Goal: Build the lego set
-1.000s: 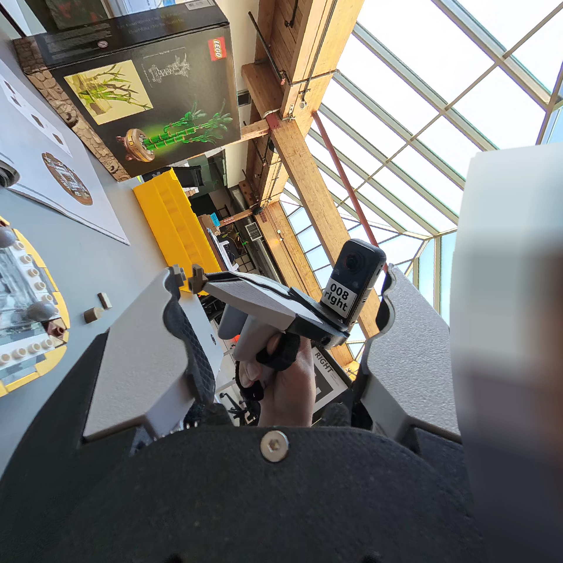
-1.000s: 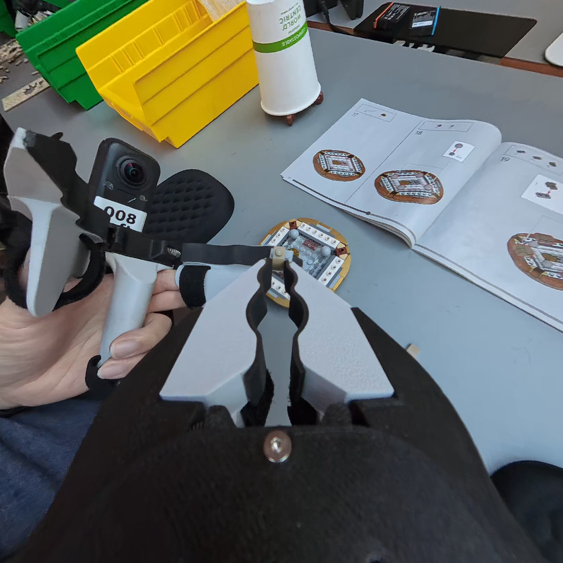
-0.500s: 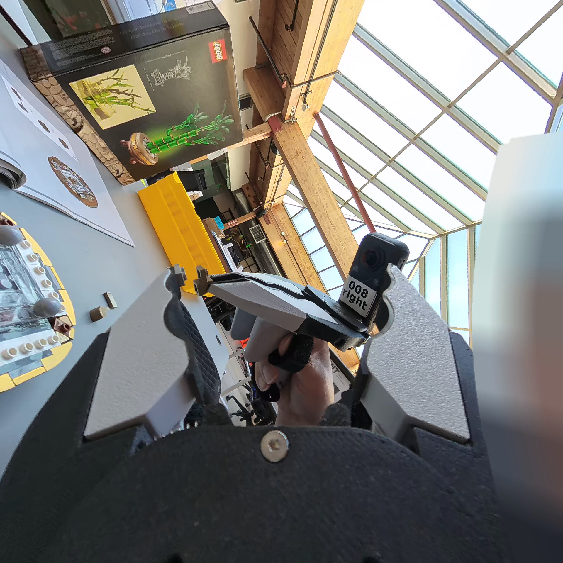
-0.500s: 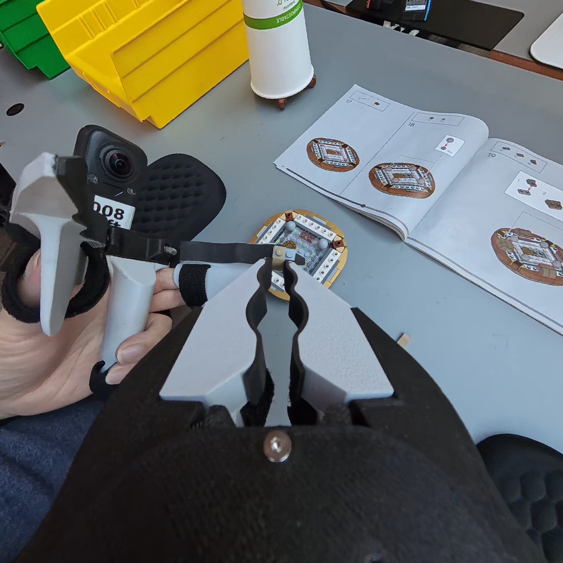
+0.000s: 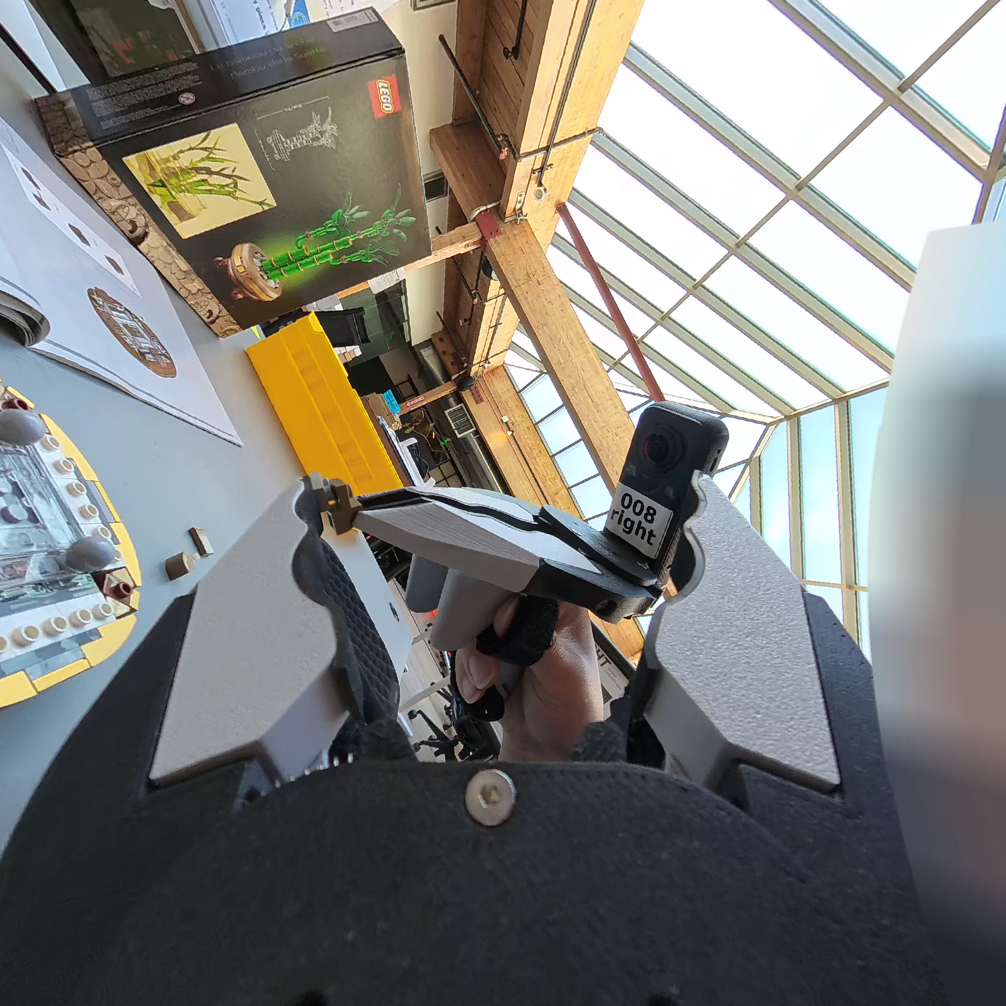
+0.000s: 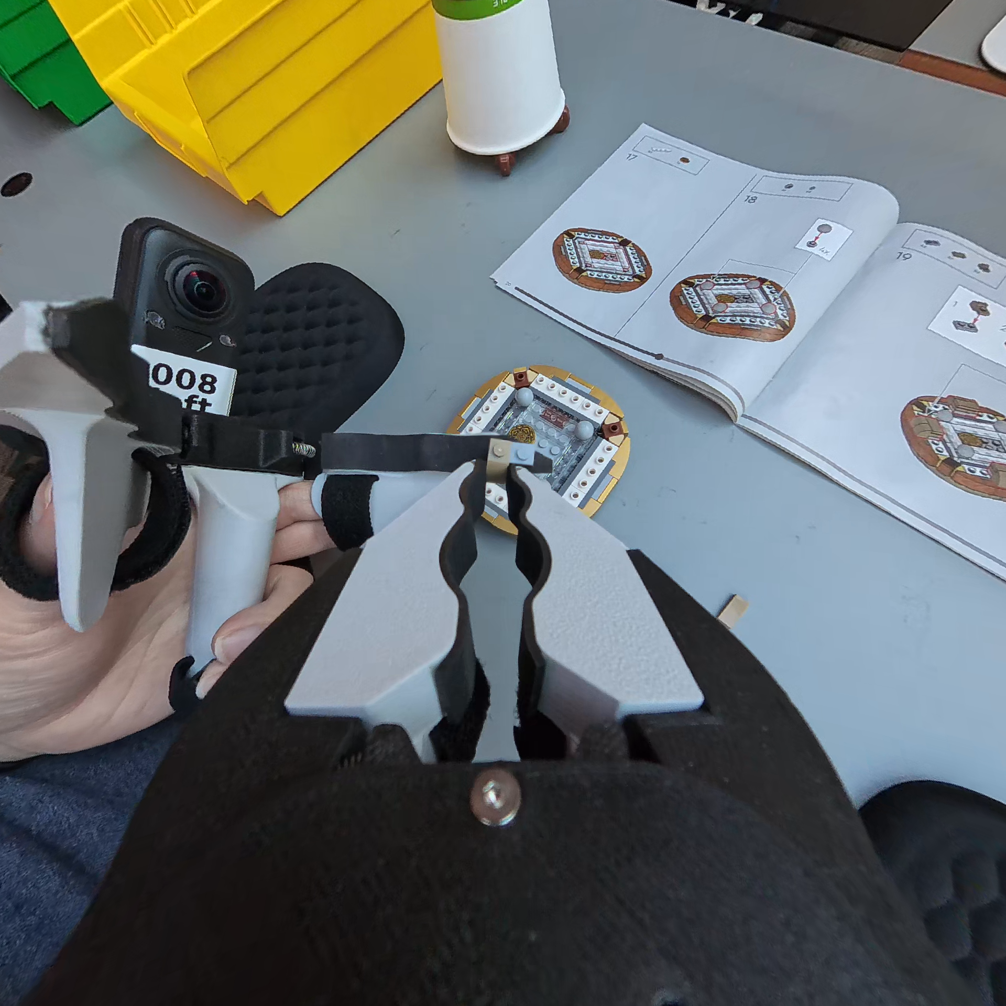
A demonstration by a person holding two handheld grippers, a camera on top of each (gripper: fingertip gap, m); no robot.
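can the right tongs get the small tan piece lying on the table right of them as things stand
Probably not yet. The right tongs are shut on a tan brick pressed against the left tongs' finger. The loose tan piece lies unobstructed on the table, but they must release first.

Setting. A grey table (image 6: 680, 71) forms the work surface, its top matt and evenly lit. Overhead, a sloped glass roof (image 5: 762, 179) of pale framed panes admits bright daylight. Heavy wooden beams (image 5: 550, 305) cross beneath the glass, joined by metal brackets, and a thin red pipe (image 5: 609, 305) runs alongside one beam. Farther back, a dim room interior (image 5: 413, 413) holds shelves and clutter too small to identify. At the table's far edge, a strip of brown wood (image 6: 958, 76) shows beyond the grey top.
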